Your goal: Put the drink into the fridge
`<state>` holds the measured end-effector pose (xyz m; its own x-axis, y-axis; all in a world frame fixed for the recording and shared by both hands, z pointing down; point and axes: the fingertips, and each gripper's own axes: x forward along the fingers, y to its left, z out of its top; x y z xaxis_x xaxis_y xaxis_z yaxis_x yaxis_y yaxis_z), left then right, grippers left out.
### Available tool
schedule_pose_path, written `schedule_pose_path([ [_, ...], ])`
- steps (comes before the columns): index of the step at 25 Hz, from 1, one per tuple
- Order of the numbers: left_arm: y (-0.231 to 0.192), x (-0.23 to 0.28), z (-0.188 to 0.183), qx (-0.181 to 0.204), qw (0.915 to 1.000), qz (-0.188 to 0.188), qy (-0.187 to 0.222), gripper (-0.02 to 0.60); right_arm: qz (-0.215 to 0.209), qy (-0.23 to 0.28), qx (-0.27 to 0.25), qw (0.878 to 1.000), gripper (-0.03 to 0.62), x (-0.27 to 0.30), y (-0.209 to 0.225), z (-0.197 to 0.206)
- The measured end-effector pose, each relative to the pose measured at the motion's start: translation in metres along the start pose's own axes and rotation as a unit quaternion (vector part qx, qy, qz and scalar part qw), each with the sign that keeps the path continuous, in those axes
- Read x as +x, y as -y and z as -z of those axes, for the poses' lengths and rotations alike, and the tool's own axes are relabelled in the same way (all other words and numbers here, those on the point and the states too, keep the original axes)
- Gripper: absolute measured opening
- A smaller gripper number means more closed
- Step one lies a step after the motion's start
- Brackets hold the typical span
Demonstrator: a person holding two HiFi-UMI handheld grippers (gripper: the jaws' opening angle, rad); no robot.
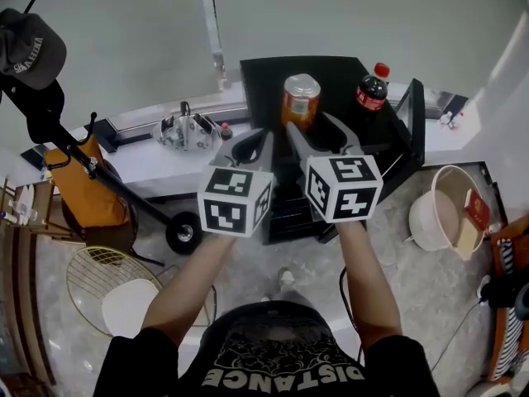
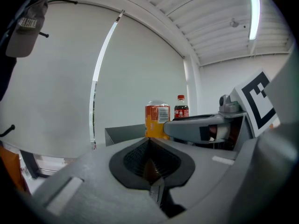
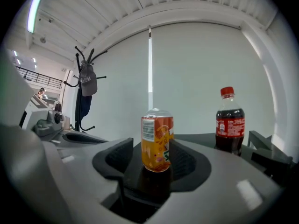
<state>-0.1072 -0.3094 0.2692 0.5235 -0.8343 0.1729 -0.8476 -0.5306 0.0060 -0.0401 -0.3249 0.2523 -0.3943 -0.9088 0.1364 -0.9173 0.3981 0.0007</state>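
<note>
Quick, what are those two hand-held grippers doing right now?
Left hand-held gripper: closed, empty.
Right hand-held gripper: open, orange drink bottle between its jaws, not gripped.

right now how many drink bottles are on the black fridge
2: an orange drink at the fridge top's left, a cola bottle to its right. More may be hidden inside.

The left claw [image 2: 150,143] has its jaws pressed together, nothing between them. Just beyond its tip stands the orange drink bottle [image 2: 157,120]. A cola bottle [image 2: 181,110] is just right of that bottle. The right claw [image 2: 196,125] reaches in beside it. A cap [image 2: 30,27] hangs far up-left.
</note>
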Motion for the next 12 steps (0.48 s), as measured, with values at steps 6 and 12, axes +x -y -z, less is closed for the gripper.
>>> schedule_pose_path([
  [6,-0.01,0.01,0.001,0.0,0.9999,-0.014,0.0,0.005,0.002,-0.015,0.003,1.0,0.29,0.014,0.01,0.003],
  [12,-0.021,0.018,0.002,-0.003,0.9997,-0.024,-0.005,0.006,-0.005,-0.039,0.013,0.999,0.33,0.029,0.013,0.003],
])
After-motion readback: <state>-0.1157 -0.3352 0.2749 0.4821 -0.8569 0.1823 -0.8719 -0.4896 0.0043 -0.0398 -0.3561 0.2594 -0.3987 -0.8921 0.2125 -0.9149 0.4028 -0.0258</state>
